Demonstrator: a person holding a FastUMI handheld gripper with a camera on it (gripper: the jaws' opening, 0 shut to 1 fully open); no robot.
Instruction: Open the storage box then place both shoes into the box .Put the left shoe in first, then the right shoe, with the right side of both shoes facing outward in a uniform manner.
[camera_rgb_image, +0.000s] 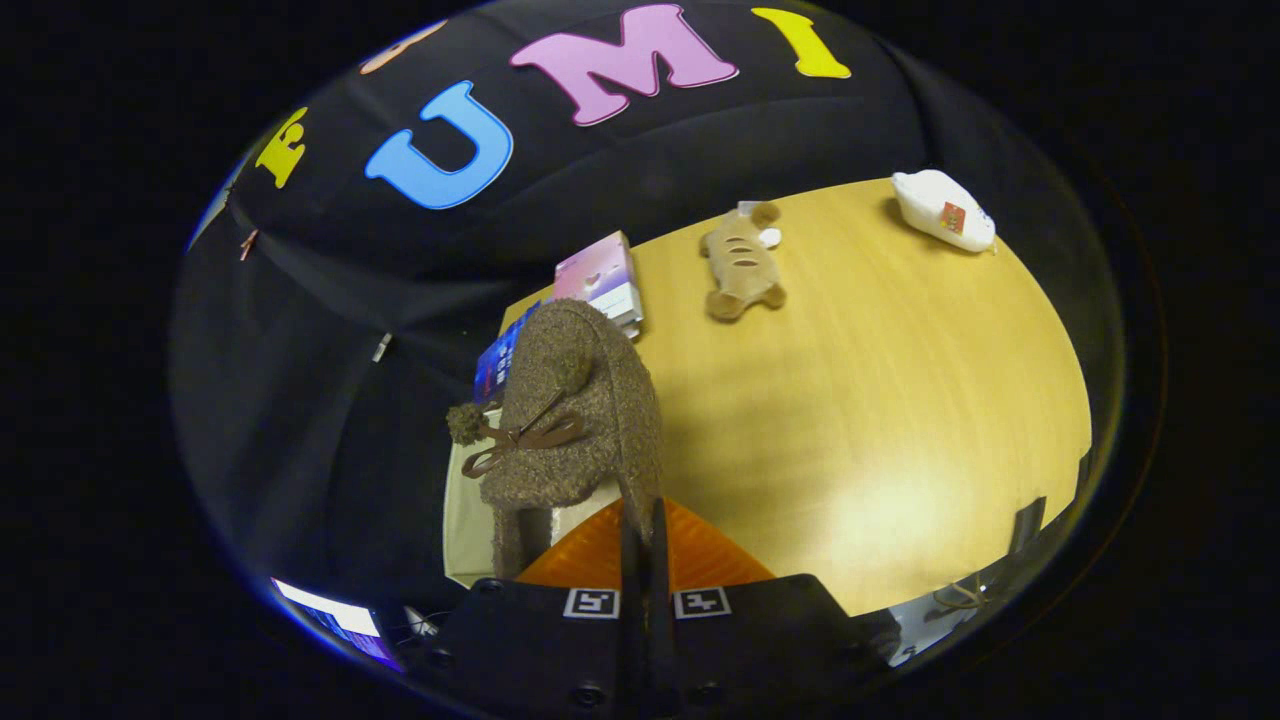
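Right now, in the gripper view, the gripper (645, 540) has its two fingers drawn nearly together at the bottom centre of the frame, pinching the back edge of a fuzzy brown slipper-shoe with a thin brown bow and pom-poms (570, 420). The shoe hangs upright from that pinch, toe pointing up toward the middle of the frame, clear of the table. An orange ribbed surface (700, 560) shows just ahead of the fingers, right behind the shoe's heel; I cannot tell whether it belongs to the storage box. A pale cream panel (465, 510) sits at lower left beneath the shoe, and I cannot say whether that is the box or its lid.

As for progress, my judgement is that one shoe is in mid-carry and not yet set down. I cannot tell whether it is the left or right one, nor whether the box is open.

Further off, the light wooden table (900, 400) fills the right half. Near its far edge lie a tan plush toy with brown stripes (742, 263), a white plastic packet (944, 210) at upper right, and a pink-and-white carton (603, 280) above the shoe.

The gripper seems raised and tilted, looking down across the table.
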